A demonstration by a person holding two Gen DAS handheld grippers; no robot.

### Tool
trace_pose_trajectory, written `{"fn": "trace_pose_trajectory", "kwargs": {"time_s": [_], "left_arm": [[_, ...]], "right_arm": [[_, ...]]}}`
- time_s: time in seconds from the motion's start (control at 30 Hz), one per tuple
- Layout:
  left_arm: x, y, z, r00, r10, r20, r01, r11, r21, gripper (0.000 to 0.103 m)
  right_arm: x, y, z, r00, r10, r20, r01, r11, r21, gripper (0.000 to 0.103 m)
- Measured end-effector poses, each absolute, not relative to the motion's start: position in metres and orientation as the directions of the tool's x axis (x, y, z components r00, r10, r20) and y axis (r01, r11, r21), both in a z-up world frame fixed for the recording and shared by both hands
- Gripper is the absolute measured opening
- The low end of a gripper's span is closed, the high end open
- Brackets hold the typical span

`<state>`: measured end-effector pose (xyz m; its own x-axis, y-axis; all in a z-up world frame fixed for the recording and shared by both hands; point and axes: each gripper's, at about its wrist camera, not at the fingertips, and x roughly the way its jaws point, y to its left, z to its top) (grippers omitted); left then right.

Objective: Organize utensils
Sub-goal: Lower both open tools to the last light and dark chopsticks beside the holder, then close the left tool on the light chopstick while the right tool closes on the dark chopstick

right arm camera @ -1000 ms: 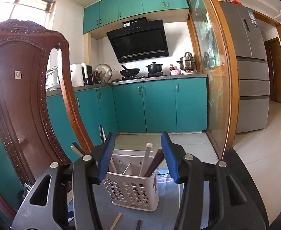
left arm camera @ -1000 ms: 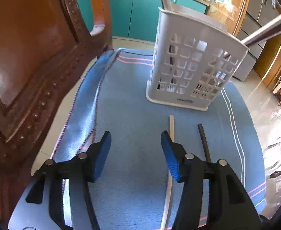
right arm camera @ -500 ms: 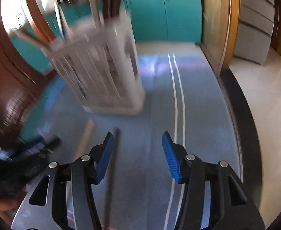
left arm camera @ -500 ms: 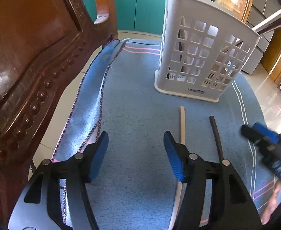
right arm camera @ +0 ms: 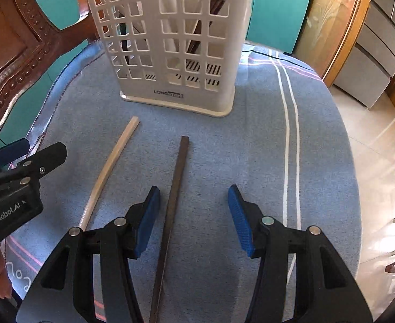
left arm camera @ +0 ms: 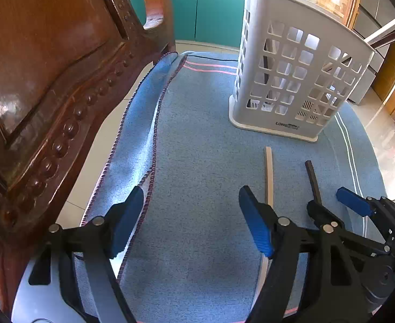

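A white slotted utensil basket (left arm camera: 294,80) (right arm camera: 170,40) stands on a blue cloth and holds several sticks. A pale chopstick (left arm camera: 268,175) (right arm camera: 108,167) and a dark chopstick (left arm camera: 312,180) (right arm camera: 173,196) lie side by side in front of it. My left gripper (left arm camera: 192,218) is open and empty, just left of the pale chopstick. My right gripper (right arm camera: 194,215) is open, low over the cloth, with the dark chopstick running between its fingers near the left finger (right arm camera: 147,218). It also shows in the left wrist view (left arm camera: 332,204).
A carved wooden chair back (left arm camera: 49,80) (right arm camera: 11,53) rises close on the left. The blue cloth (left arm camera: 197,148) (right arm camera: 264,148) covers a round table; its edge falls off to a tiled floor on the right. Teal cabinets stand behind.
My right gripper has swung down from facing the kitchen to the cloth, coming in over the dark chopstick. My left gripper has moved a little closer to the basket.
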<state>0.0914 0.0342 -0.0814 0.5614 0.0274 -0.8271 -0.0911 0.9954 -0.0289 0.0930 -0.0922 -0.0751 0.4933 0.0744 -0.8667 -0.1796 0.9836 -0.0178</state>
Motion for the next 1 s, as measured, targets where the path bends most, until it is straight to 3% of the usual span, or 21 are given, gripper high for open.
{"fn": "trace_pose_trajectory", "kwargs": {"time_s": [0.1, 0.17, 0.27, 0.7, 0.83, 1.0], "left_arm": [[0.093, 0.034, -0.082, 0.56, 0.025, -0.828, -0.085, 0.996, -0.027, 0.075], [0.093, 0.033, -0.082, 0.559, 0.021, -0.829, -0.079, 0.997, -0.027, 0.075], [0.09, 0.027, -0.081, 0.558, 0.018, -0.829, -0.065, 0.998, -0.022, 0.075], [0.085, -0.009, -0.085, 0.562, -0.026, -0.827, 0.073, 0.997, 0.018, 0.076], [0.081, -0.016, -0.09, 0.546, -0.043, -0.837, 0.097, 0.995, 0.012, 0.076], [0.085, -0.018, -0.099, 0.514, -0.064, -0.855, 0.111, 0.994, -0.008, 0.06]], "right_arm": [[0.092, -0.091, -0.075, 0.496, 0.082, -0.864, -0.184, 0.983, -0.012, 0.046], [0.095, -0.092, -0.075, 0.495, 0.098, -0.864, -0.185, 0.983, 0.006, 0.025], [0.097, -0.097, -0.072, 0.49, 0.103, -0.865, -0.169, 0.985, 0.021, 0.011], [0.098, -0.127, -0.061, 0.517, 0.093, -0.851, -0.086, 0.995, 0.056, 0.012], [0.095, -0.128, -0.051, 0.539, 0.096, -0.837, -0.083, 0.995, 0.061, 0.027], [0.096, -0.133, -0.053, 0.535, 0.095, -0.839, -0.076, 0.995, 0.064, 0.031]]}}
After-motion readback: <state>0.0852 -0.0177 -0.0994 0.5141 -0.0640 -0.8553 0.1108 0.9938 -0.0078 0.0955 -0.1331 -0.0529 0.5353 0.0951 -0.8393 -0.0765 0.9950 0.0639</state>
